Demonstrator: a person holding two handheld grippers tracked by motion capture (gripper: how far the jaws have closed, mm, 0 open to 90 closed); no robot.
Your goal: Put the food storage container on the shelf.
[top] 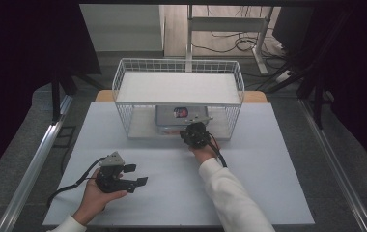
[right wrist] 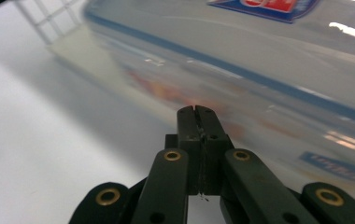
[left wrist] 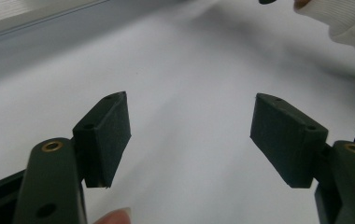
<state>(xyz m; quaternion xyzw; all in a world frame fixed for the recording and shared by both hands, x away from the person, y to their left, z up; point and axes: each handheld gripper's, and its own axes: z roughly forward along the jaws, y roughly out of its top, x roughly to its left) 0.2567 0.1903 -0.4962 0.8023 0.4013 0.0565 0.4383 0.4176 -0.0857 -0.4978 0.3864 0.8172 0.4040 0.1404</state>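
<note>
A clear plastic container (top: 173, 116) with a blue-edged lid and a red and blue label sits on the lower shelf of a white wire rack (top: 121, 76). My right gripper (top: 191, 127) is shut with nothing between its jaws. Its tip points at the container's front side. In the right gripper view the closed tip (right wrist: 197, 110) sits right in front of the container (right wrist: 269, 60); I cannot tell whether they touch. My left gripper (top: 137, 175) rests low over the table at the front left, open and empty. The left gripper view shows its pads (left wrist: 106, 135) wide apart over bare white tabletop.
The rack stands at the back middle of the white table (top: 268, 159), and its top shelf overhangs the container. Metal rails run along both sides of the table. A white sleeve (left wrist: 348, 23) shows at the top right of the left gripper view.
</note>
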